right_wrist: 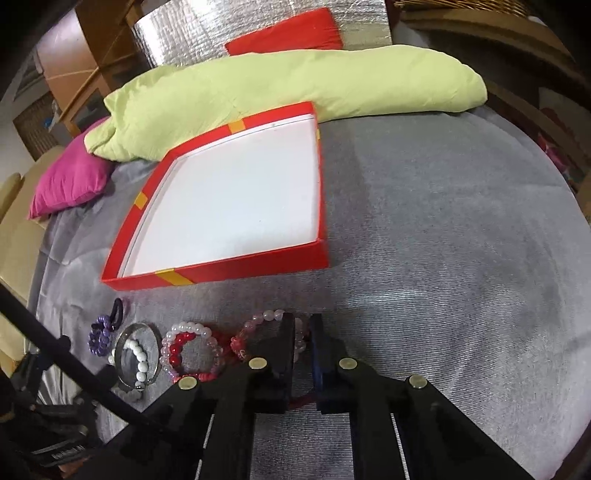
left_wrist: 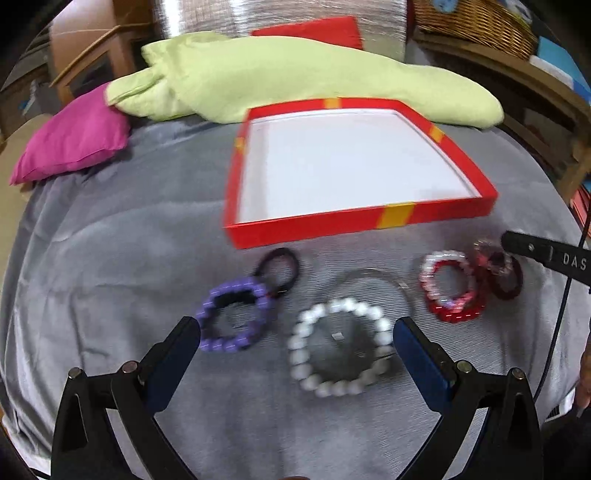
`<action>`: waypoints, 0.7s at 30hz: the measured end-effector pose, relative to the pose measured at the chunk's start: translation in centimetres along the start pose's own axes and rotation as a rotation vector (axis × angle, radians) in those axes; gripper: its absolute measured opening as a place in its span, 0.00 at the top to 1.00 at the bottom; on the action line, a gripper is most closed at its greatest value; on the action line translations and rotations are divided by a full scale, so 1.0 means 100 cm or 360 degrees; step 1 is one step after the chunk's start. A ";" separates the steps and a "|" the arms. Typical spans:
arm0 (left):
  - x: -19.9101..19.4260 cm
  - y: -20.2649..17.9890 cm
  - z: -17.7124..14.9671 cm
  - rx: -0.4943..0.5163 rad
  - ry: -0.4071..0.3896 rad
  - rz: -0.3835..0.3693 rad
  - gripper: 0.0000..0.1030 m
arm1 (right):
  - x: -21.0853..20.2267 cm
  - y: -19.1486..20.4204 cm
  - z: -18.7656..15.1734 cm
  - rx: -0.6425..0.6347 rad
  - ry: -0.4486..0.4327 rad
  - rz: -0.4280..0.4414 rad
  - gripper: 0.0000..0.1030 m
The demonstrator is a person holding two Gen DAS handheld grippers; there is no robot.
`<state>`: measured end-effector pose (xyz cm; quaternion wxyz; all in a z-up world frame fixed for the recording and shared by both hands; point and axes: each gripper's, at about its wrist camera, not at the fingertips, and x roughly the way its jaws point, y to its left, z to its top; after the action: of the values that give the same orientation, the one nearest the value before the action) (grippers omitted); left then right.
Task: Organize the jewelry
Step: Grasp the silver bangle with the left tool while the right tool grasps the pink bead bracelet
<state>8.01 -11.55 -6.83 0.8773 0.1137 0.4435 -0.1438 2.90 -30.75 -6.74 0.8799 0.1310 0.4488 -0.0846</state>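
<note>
An open red box (left_wrist: 321,225) (right_wrist: 229,271) with a white inside lies on the grey bed cover. In front of it lie a purple bead bracelet (left_wrist: 236,317) (right_wrist: 99,338), a black hair tie (left_wrist: 279,267), a white pearl bracelet (left_wrist: 340,347) (right_wrist: 138,356) over a clear bangle (left_wrist: 373,280), a red and white bracelet pile (left_wrist: 450,290) (right_wrist: 192,350) and a pink bead bracelet (right_wrist: 258,325). My left gripper (left_wrist: 295,332) is open above the white bracelet. My right gripper (right_wrist: 303,332) is shut on the pink bead bracelet, with a dark red ring (left_wrist: 506,280) beside it.
A light green cushion (left_wrist: 295,74) (right_wrist: 280,88) lies behind the box, a magenta pillow (left_wrist: 74,144) (right_wrist: 70,181) at the left and a red cushion (right_wrist: 291,29) at the back. Wooden shelves and a wicker basket (left_wrist: 476,26) stand to the right.
</note>
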 end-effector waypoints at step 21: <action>0.021 -0.016 0.010 0.0046 0.0028 -0.0195 0.40 | -0.015 -0.008 0.002 0.0099 -0.0106 0.0099 0.91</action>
<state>9.36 -13.69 -8.08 0.8612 0.1002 0.4552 -0.2025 1.93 -31.49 -5.53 0.8921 0.1694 0.4120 -0.0755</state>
